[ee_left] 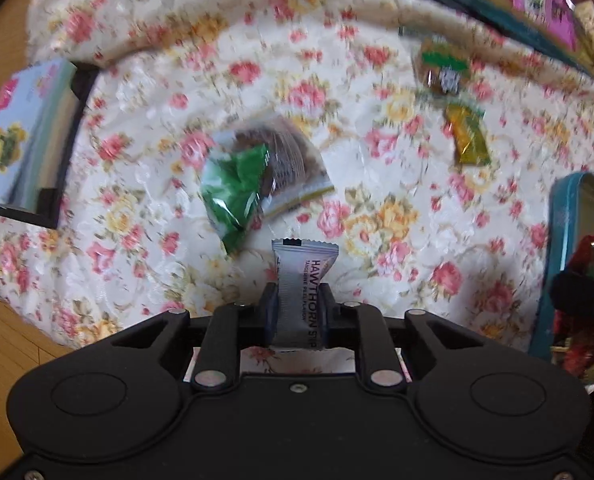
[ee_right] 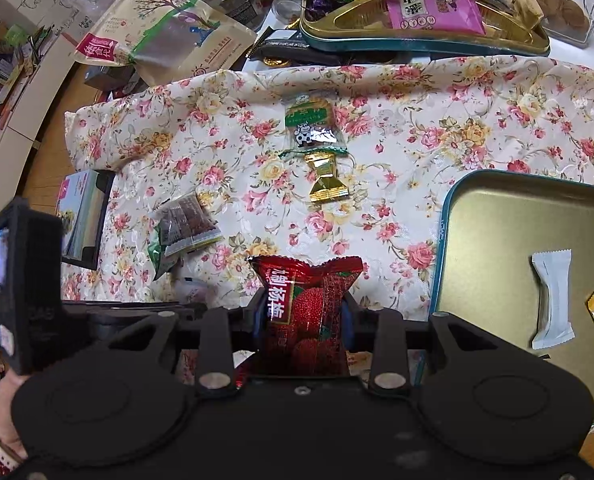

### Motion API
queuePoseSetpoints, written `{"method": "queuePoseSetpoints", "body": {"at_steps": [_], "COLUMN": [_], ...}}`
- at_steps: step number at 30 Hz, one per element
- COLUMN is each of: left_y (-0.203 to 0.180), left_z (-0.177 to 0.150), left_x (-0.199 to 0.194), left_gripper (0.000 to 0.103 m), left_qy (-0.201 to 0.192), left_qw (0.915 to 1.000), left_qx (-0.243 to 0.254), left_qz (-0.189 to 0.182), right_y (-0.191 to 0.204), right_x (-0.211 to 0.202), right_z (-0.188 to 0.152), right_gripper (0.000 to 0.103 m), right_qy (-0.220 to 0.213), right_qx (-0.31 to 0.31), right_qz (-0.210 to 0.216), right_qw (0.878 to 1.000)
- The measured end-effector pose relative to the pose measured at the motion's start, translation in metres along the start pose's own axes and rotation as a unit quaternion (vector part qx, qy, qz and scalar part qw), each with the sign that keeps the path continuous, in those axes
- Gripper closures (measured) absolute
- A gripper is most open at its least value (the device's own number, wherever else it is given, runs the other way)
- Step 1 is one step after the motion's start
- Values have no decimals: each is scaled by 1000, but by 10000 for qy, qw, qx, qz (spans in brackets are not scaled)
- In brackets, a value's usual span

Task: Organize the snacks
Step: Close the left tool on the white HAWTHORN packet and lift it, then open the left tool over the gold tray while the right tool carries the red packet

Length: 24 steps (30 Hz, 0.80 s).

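Two snacks are clamped: left gripper [ee_left: 297, 300] pinches a grey hawthorn strip [ee_left: 300, 298], right gripper [ee_right: 303, 312] a red sweet [ee_right: 307, 304].

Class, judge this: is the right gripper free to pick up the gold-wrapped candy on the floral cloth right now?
Probably not: the right gripper is shut on a red snack packet. Nothing covers the gold-wrapped candy itself.

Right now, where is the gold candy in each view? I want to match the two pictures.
Left wrist view: gold candy, upper right, on the floral cloth, just below the cow-print packet.
Right wrist view: gold candy, upper centre, on the floral cloth, just below the cow-print packet.
Shared landmark: the cow-print packet, next to the candy in both.
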<state>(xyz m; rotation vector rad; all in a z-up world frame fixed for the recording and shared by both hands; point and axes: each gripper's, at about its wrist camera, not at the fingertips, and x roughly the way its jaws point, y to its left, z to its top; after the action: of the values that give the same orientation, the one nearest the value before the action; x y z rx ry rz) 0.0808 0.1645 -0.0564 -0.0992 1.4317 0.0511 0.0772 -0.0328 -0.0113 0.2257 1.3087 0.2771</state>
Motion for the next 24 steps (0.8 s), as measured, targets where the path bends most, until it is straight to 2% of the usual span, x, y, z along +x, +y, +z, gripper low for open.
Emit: {"method": "queuePoseSetpoints", "body": {"at_steps": [5,11,16,24], "left_y": [-3,-22,-33,-59], "left_z": [7,10,13,17], "left_x": [-46,-86,-109,-122], "left_gripper": [77,77,76,77], "left_qy": [-606,-1269,-1522,-1781], "left_qw": [9981,9917,9879,9833], "left_qx": [-6,218,232,371], "left_qz": [-122,-20,-190,-74], "right_y": [-1,-8,-19,-43], "right_x": [-14,-32,-41,-57], "right_z": [8,18,26,35], "right_gripper": [66,66,66,66], "right_qy": [-228,-522,-726,-996], "right_qx": [111,343,600,1017], "right_qz": [110,165,111,19], "right_qw": [9996,9979,9955,9898]}}
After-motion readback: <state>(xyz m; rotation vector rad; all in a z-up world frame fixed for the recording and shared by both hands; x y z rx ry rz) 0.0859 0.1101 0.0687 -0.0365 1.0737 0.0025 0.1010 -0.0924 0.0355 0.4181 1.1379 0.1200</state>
